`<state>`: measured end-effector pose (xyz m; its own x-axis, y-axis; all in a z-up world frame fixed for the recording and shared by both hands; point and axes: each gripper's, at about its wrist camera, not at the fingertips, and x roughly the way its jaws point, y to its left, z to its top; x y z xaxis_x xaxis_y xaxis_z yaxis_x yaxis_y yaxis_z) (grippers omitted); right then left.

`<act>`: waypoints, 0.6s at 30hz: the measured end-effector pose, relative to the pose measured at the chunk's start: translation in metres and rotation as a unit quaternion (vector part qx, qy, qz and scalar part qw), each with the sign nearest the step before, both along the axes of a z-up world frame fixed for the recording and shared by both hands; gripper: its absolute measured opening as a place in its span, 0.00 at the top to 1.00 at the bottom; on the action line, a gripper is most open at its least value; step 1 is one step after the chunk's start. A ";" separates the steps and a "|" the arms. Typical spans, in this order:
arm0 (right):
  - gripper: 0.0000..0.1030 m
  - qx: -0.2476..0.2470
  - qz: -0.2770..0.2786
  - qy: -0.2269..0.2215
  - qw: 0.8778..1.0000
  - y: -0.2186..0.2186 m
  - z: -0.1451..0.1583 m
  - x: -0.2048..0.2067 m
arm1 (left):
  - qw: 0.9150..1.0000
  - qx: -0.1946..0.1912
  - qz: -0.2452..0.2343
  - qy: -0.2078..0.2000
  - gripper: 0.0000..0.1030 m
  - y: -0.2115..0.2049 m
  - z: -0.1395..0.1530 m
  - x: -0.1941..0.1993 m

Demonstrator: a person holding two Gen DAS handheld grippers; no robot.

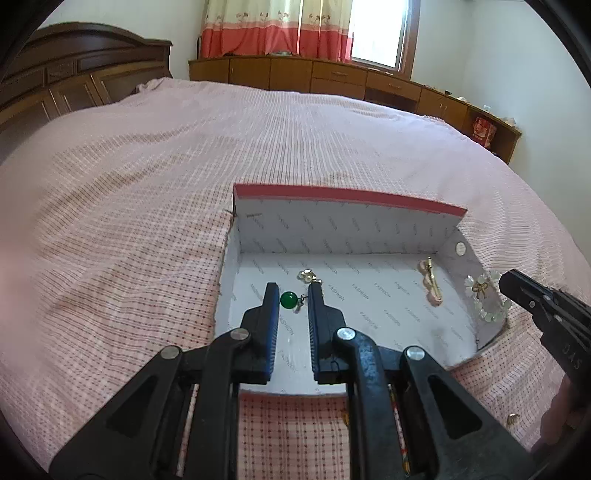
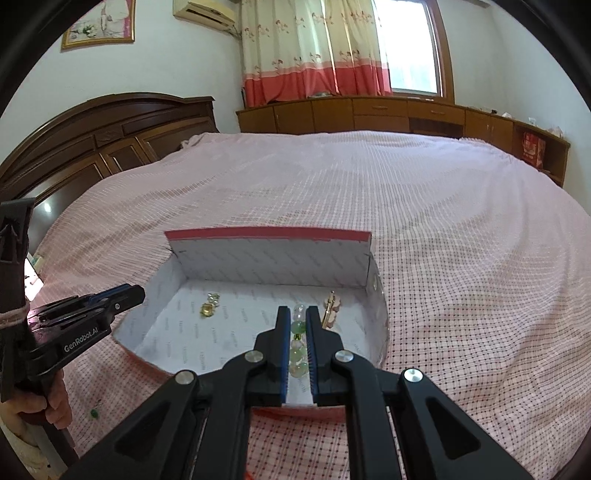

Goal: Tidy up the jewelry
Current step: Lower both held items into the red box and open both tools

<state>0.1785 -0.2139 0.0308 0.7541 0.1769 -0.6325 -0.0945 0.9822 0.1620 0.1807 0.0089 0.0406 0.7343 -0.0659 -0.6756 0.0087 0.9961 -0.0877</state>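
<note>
Left claw (image 1: 293, 300) pinches green bead earring (image 1: 289, 300) by its thin post: light, slippery. Right claw (image 2: 298, 321) clamps beaded bracelet (image 2: 298, 347): floppy, fragile.

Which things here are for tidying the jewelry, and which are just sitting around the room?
For the job: box, green earring in left gripper, bead bracelet in right gripper, pink clip, yellow earring.

Just there: bed, curtain, cabinets, picture, air conditioner.
</note>
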 end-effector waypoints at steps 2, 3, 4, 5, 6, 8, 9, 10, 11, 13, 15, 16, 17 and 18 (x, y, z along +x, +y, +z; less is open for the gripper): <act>0.91 -0.002 -0.001 0.005 1.000 -0.001 -0.006 0.004 | 1.000 -0.001 0.002 0.007 0.94 0.000 -0.007 0.005; 0.91 -0.003 -0.002 0.008 1.000 -0.001 -0.009 0.006 | 1.000 -0.001 0.003 0.011 0.94 0.000 -0.010 0.008; 0.91 -0.005 -0.003 0.010 1.000 -0.001 -0.012 0.008 | 1.000 -0.001 0.003 0.013 0.94 -0.001 -0.013 0.009; 0.91 -0.006 -0.003 0.011 1.000 0.000 -0.014 0.010 | 1.000 -0.001 0.004 0.016 0.94 -0.001 -0.016 0.011; 0.91 -0.007 -0.003 0.013 1.000 0.000 -0.017 0.012 | 1.000 -0.001 0.005 0.018 0.94 -0.002 -0.018 0.012; 0.91 -0.008 -0.004 0.017 1.000 0.001 -0.021 0.015 | 1.000 -0.002 0.006 0.023 0.94 -0.002 -0.023 0.016; 0.91 -0.008 -0.004 0.019 1.000 0.001 -0.023 0.017 | 1.000 -0.002 0.007 0.024 0.94 -0.002 -0.024 0.016; 0.91 -0.008 -0.004 0.020 1.000 0.001 -0.025 0.018 | 1.000 -0.003 0.007 0.025 0.94 -0.002 -0.026 0.018; 0.91 -0.009 -0.005 0.022 1.000 0.001 -0.027 0.019 | 1.000 -0.003 0.007 0.026 0.94 -0.003 -0.027 0.019; 0.91 -0.009 -0.007 0.025 1.000 0.000 -0.030 0.021 | 1.000 -0.003 0.010 0.028 0.94 -0.003 -0.030 0.021; 0.91 -0.009 -0.008 0.029 1.000 -0.001 -0.034 0.022 | 1.000 -0.004 0.011 0.029 0.94 -0.003 -0.033 0.022; 0.91 -0.009 -0.009 0.031 0.999 -0.001 -0.035 0.023 | 0.999 -0.004 0.012 0.030 0.94 -0.003 -0.034 0.024; 0.91 -0.008 -0.010 0.033 0.999 -0.002 -0.037 0.024 | 0.999 -0.004 0.012 0.031 0.94 -0.004 -0.036 0.025; 0.91 -0.008 -0.011 0.036 0.999 -0.002 -0.039 0.024 | 0.999 -0.003 0.012 0.033 0.94 -0.004 -0.037 0.026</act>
